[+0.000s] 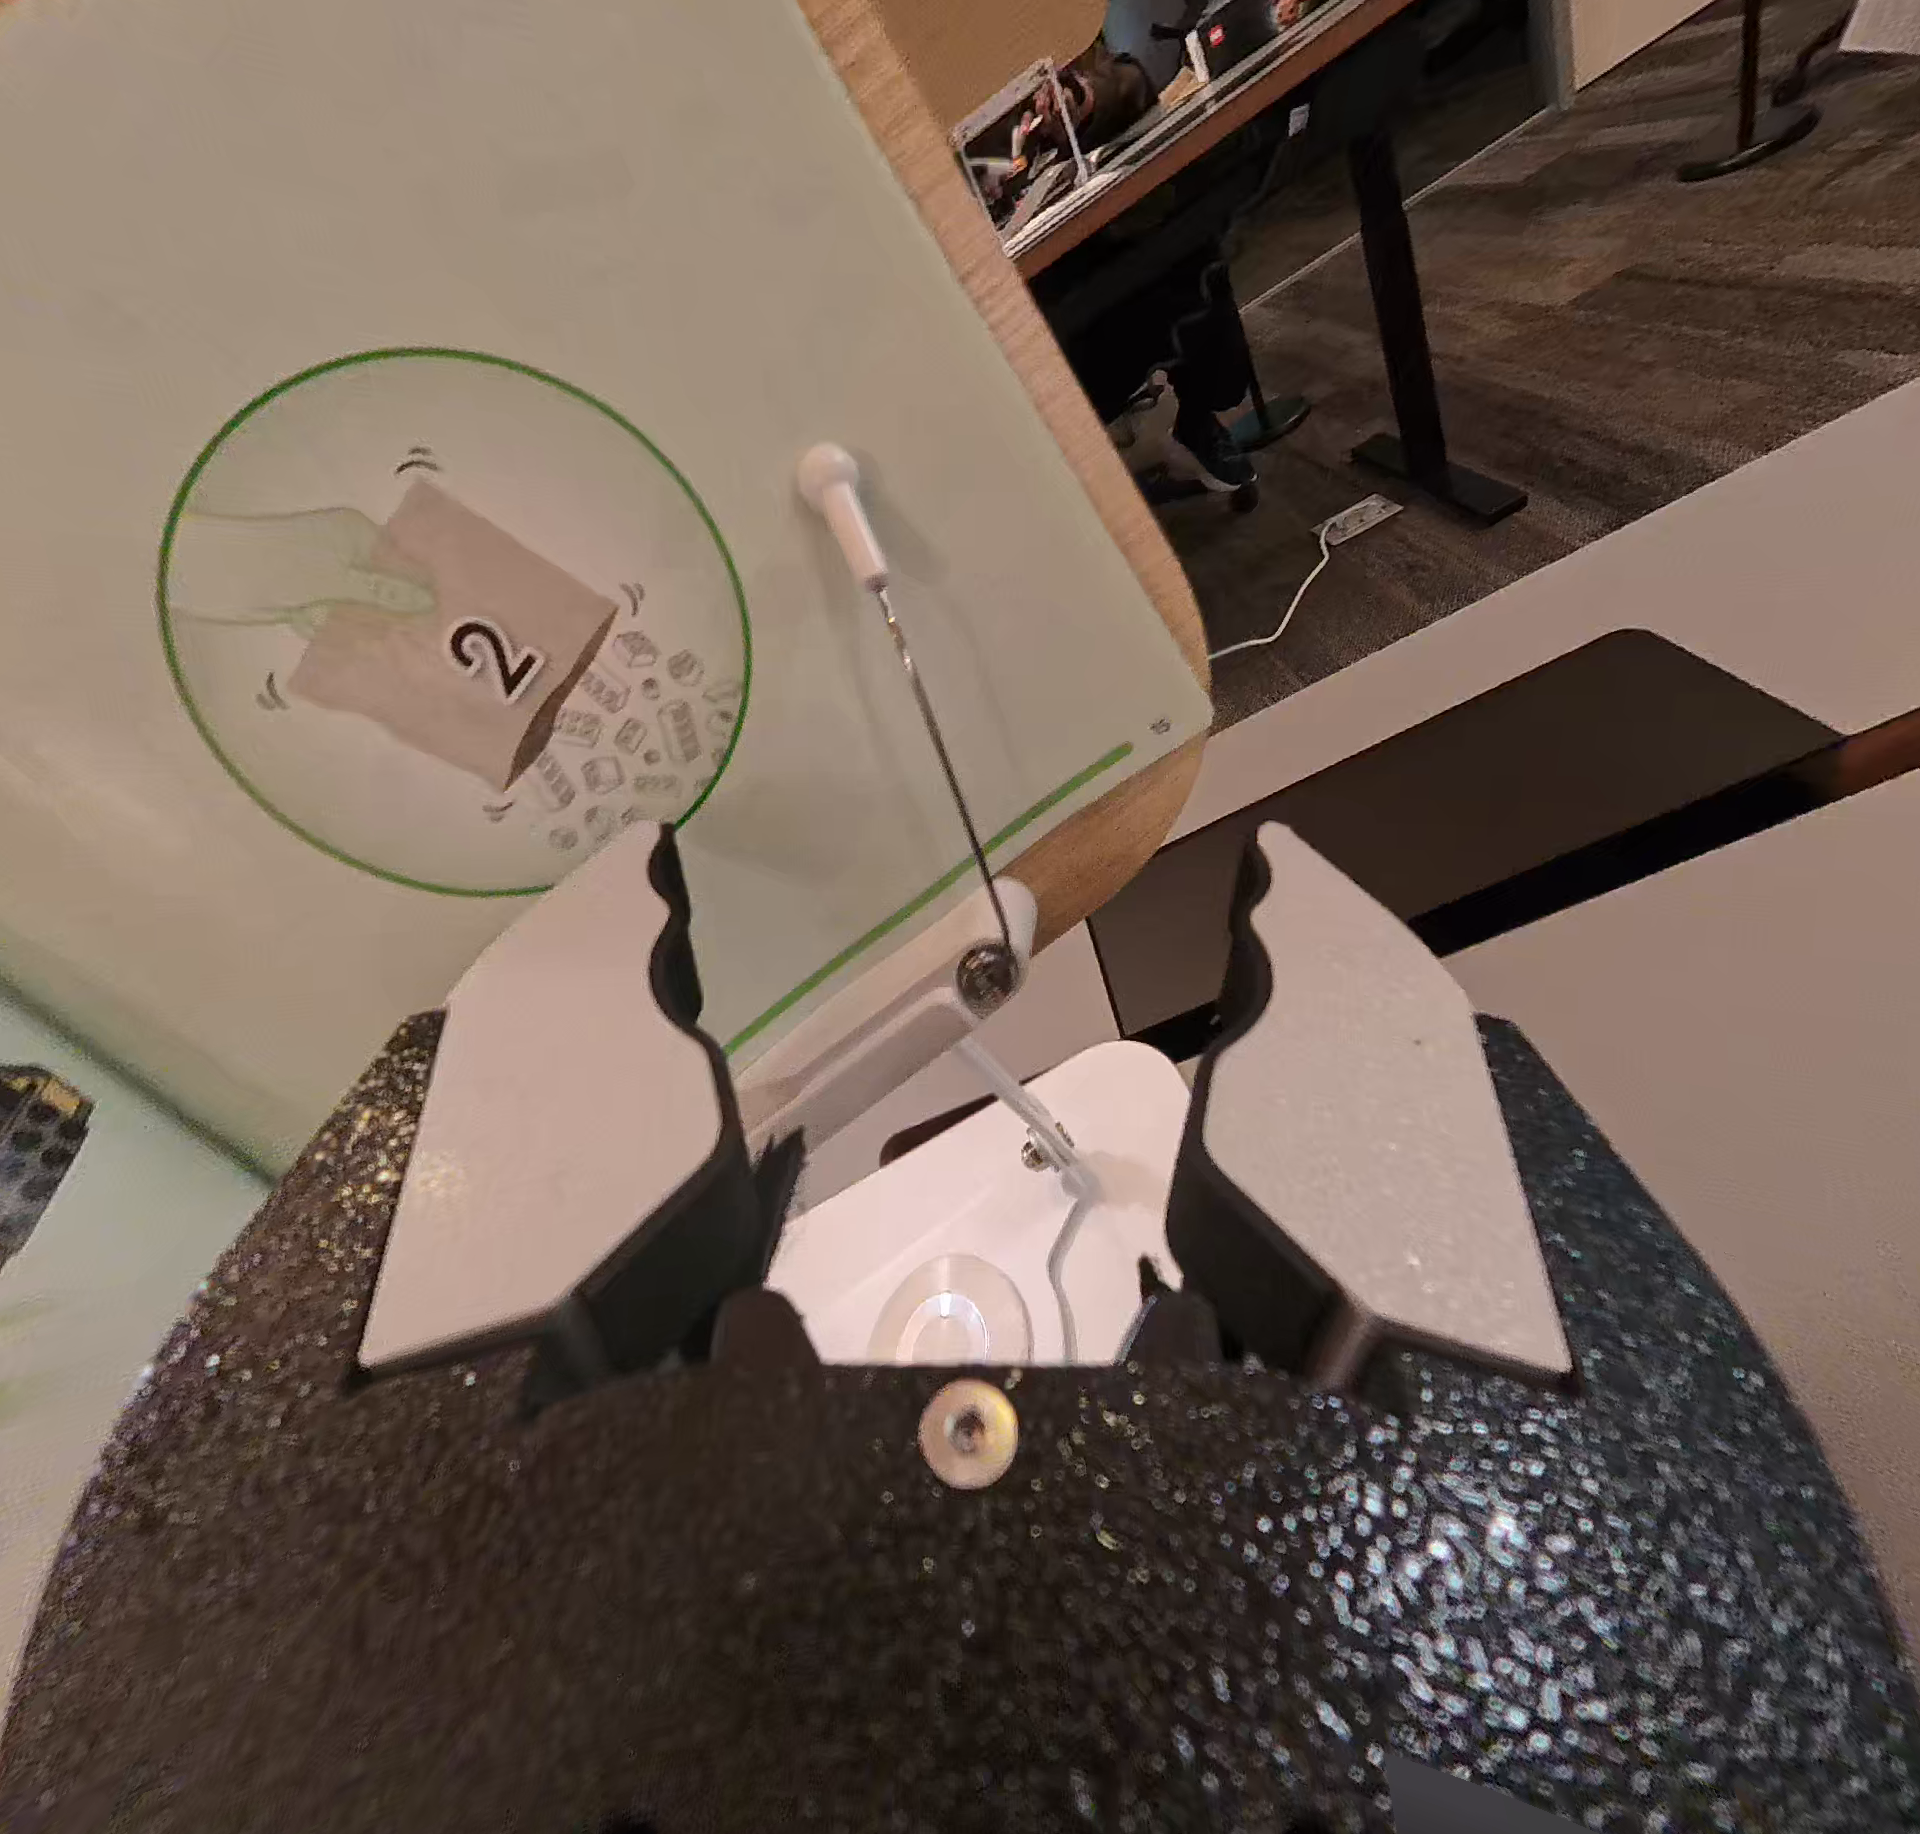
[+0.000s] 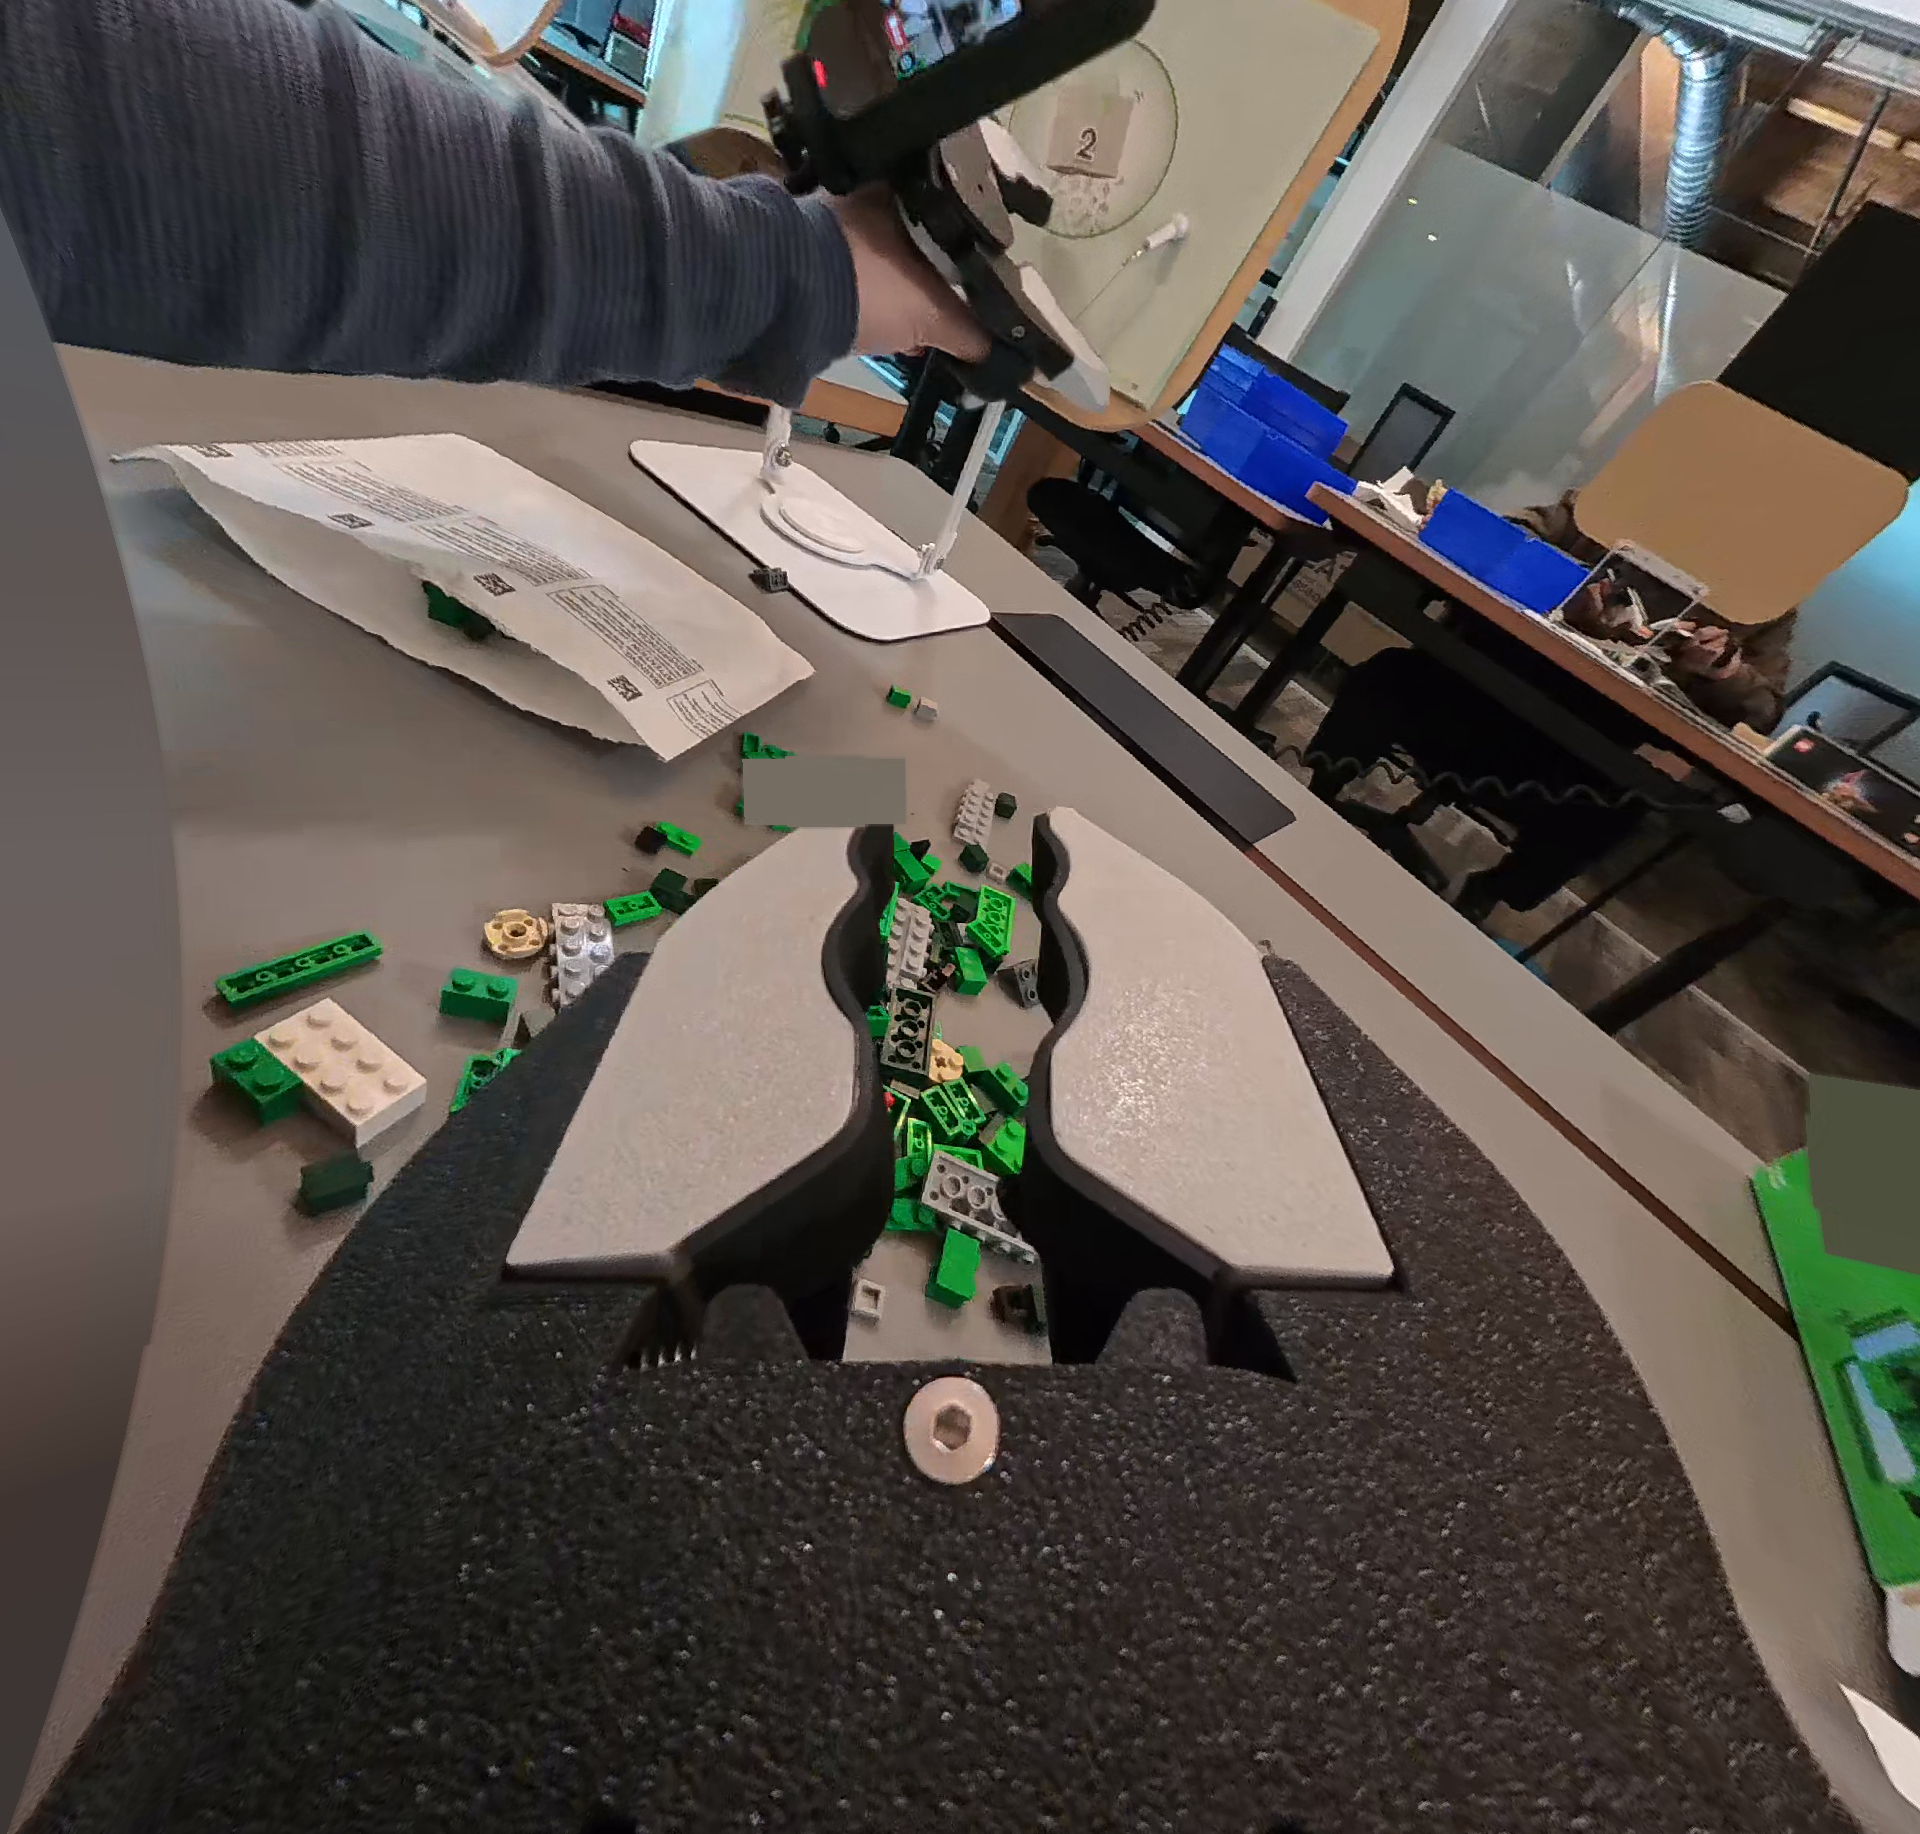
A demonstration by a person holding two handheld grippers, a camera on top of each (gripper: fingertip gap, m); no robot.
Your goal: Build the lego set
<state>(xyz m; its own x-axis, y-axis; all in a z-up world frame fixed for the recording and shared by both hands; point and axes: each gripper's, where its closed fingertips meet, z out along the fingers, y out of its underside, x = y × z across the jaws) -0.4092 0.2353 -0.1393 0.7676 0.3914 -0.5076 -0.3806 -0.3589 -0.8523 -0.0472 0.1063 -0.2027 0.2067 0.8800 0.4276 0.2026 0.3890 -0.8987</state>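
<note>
On the smooth grey counter (image 2: 312, 808), our right tongs (image 2: 961, 849) gape empty over glossy green/grey studded lego bricks (image 2: 951, 1088); left tongs (image 1: 961, 854) open w/ pale matte booklet page (image 1: 416, 278) ahead.

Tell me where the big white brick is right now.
In the right wrist view, the big white brick lies on the grey table at the left, touching a green brick, left of the right gripper.
</note>
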